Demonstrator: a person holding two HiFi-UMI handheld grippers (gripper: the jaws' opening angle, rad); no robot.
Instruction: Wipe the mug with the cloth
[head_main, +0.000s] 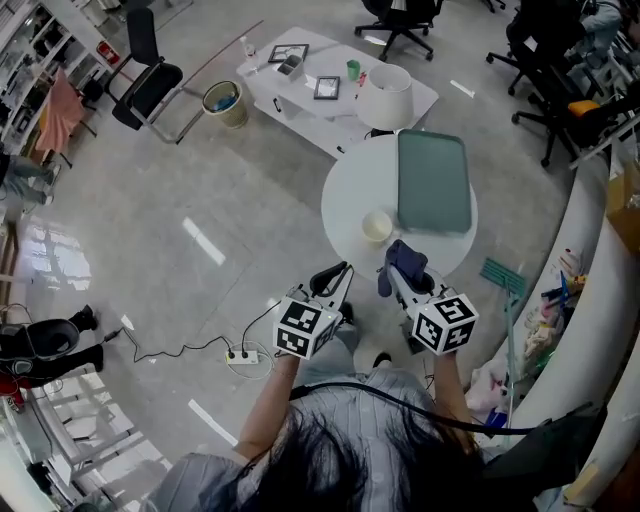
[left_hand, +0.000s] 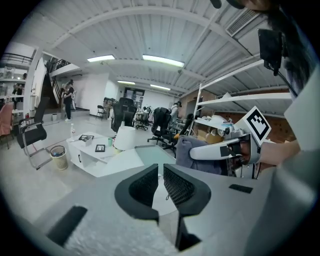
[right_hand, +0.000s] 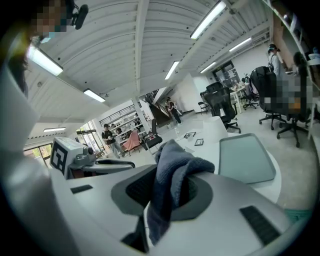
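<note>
A cream mug stands on the round white table, just left of a green tray. My right gripper is shut on a dark blue cloth, held a little in front of the mug near the table's edge. In the right gripper view the cloth bunches over the jaws and hides the mug. My left gripper hovers beside the table's near-left edge, shut and empty. In the left gripper view its pads nearly meet, and the cloth hangs from the right gripper.
Beyond the round table stands a low white table carrying a lampshade and picture frames. A bin and a black chair are to the left. A power strip lies on the floor. Office chairs are on the right.
</note>
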